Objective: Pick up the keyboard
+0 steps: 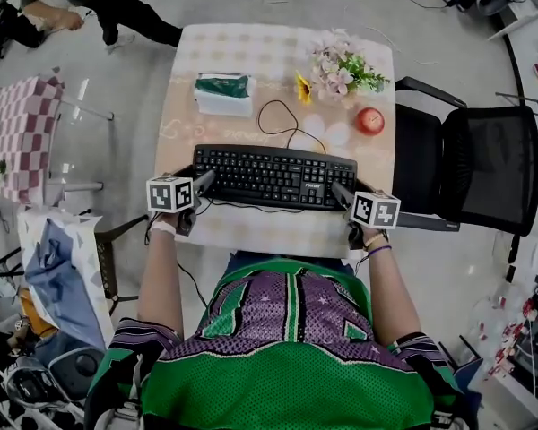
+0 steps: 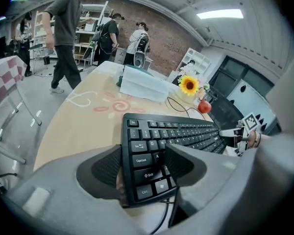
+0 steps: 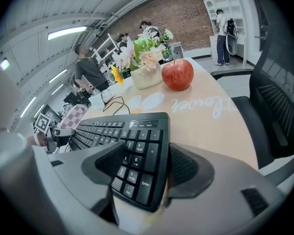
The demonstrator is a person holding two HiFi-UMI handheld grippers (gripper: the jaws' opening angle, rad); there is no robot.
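The left hand-held gripper (image 1: 202, 183) is clamped on the left end of the keyboard (image 1: 273, 176), the right hand-held gripper (image 1: 342, 192) on its right end, near the worktop (image 1: 251, 47) front edge. Both ends should be raised together and kept level

Table (image 1: 251, 47): pale top with a faint pattern. On it: black keyboard (image 1: 273, 176) along the near edge, can't tell if it sits flat. Its cable (image 1: 278, 115) is looped behind it. Tissue pack (image 1: 222, 93) far left, sunflower (image 1: 302, 88) mid, vase of flowers (image 1: 342, 68) far right, apple (image 1: 369, 120) right of the cable loop.
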